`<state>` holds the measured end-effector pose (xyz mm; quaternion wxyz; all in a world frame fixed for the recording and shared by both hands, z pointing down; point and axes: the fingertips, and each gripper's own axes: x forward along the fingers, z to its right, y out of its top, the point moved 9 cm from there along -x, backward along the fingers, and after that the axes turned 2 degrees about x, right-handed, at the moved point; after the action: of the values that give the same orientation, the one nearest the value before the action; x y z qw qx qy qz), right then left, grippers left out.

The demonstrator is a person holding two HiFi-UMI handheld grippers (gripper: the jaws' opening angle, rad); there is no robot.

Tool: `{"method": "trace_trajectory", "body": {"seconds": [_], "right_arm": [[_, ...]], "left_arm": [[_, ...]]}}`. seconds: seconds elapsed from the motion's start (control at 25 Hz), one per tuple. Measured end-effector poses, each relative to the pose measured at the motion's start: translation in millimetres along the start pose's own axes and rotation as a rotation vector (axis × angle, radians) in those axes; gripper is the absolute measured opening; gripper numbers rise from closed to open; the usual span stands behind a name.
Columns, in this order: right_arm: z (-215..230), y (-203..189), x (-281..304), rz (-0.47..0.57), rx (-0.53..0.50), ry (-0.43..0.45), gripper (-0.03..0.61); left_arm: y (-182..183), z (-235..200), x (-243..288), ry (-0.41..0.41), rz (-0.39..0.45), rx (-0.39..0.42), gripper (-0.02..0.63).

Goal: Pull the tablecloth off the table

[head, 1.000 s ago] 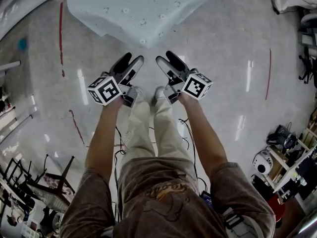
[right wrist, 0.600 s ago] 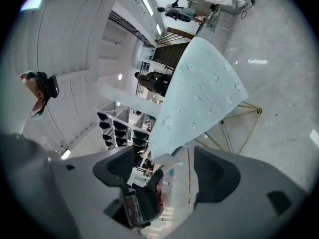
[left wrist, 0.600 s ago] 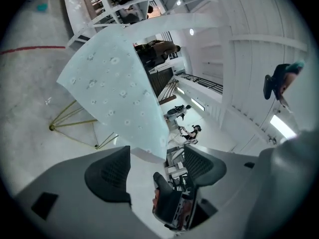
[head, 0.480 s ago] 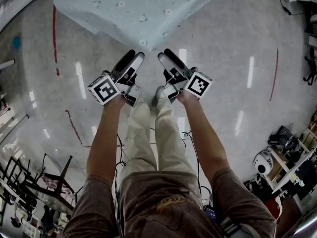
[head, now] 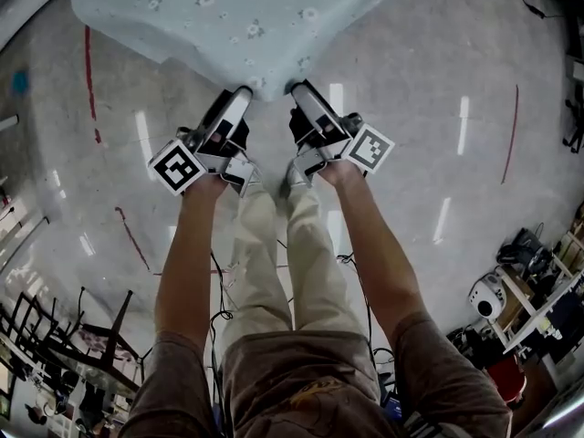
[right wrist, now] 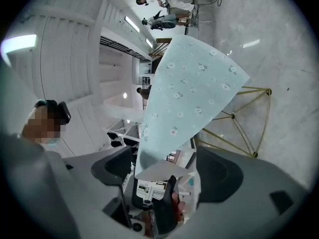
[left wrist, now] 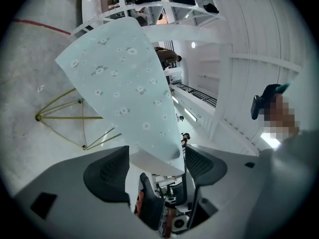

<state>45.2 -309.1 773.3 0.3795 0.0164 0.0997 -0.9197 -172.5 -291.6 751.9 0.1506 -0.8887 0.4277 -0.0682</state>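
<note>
Pale-blue tablecloth (head: 246, 26), corner edge drooping, glossy floor (head: 438, 71) open either side

Your table (left wrist: 38, 117) stands on the shiny grey floor (head: 438, 80), red lines (head: 88, 71) marked there, flowered tablecloth (head: 237, 16) draped over its top.

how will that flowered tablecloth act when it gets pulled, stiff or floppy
Probably floppy: the tablecloth droops at its edge into a hanging corner. Likely light, since it looks thin. It may tug the thin-legged table frame if it catches.
</note>
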Motion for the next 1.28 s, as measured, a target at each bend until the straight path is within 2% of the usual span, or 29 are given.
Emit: {"method": "trace_trajectory", "body": {"seconds": [0.16, 0.32, 0.52, 0.76, 0.88, 1.12, 1.28], "right_arm": [[9, 7, 4, 0.036, 0.027, 0.005, 0.391], [16, 16, 8, 0.050, 0.040, 0.013, 0.390], [21, 21, 16, 0.087, 0.100, 0.056, 0.390], [27, 27, 19, 0.131, 0.132, 0.070, 0.391], [27, 27, 19, 0.127, 0.130, 0.070, 0.387], [26, 25, 16, 0.150, 0.150, 0.101, 0.329], [23, 26, 15, 0.166, 0.136, 0.083, 0.288]], "left_arm": [[7, -5, 3, -0.004, 0.030, 0.003, 0.334], [12, -10, 6, -0.007, 0.026, 0.009, 0.334], [19, -16, 6, -0.032, 0.082, -0.057, 0.335], [13, -23, 12, -0.059, 0.105, -0.123, 0.339], [13, -25, 13, -0.080, 0.107, -0.128, 0.339], [23, -26, 14, -0.139, 0.195, -0.188, 0.336], [23, -27, 12, -0.137, 0.190, -0.202, 0.307]]}}
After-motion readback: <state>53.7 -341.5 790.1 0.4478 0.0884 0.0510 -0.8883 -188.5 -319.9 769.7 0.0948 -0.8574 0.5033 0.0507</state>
